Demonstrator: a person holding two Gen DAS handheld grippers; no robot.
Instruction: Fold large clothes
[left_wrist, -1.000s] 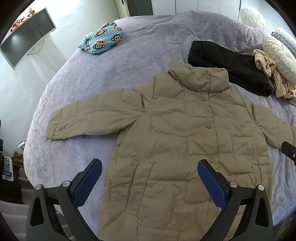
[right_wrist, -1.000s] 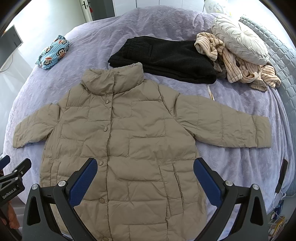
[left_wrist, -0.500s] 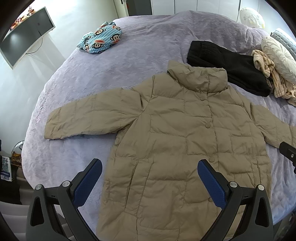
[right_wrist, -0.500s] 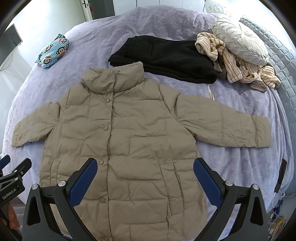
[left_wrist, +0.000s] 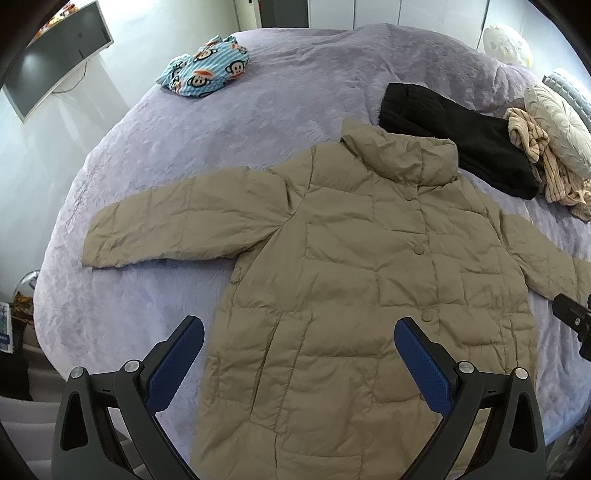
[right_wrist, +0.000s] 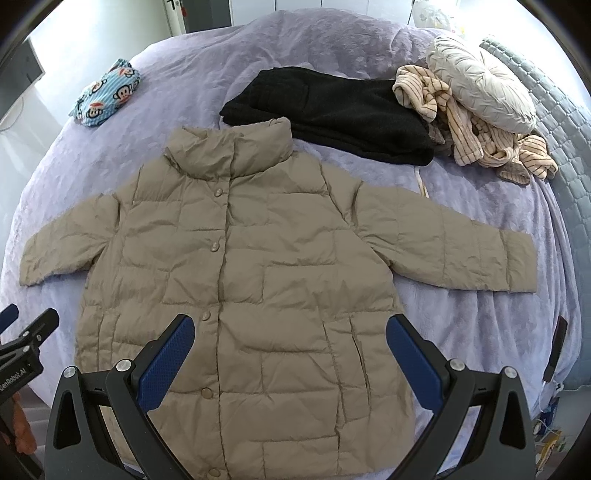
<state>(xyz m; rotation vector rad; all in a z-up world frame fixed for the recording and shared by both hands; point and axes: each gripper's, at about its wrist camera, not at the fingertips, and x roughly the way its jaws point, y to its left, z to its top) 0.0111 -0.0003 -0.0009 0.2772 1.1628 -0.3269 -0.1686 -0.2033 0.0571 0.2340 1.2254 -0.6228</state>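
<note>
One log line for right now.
stage: pre-fold | tan puffer jacket: flat, sleeves spread, snapped | left gripper: open, empty | right gripper: open, empty

A tan quilted puffer jacket is lying flat and face up on the bed, snapped shut down the front. Both sleeves are stretching straight out to the sides, the stand-up collar is pointing toward the far end, and the hem is reaching the near edge.
</note>
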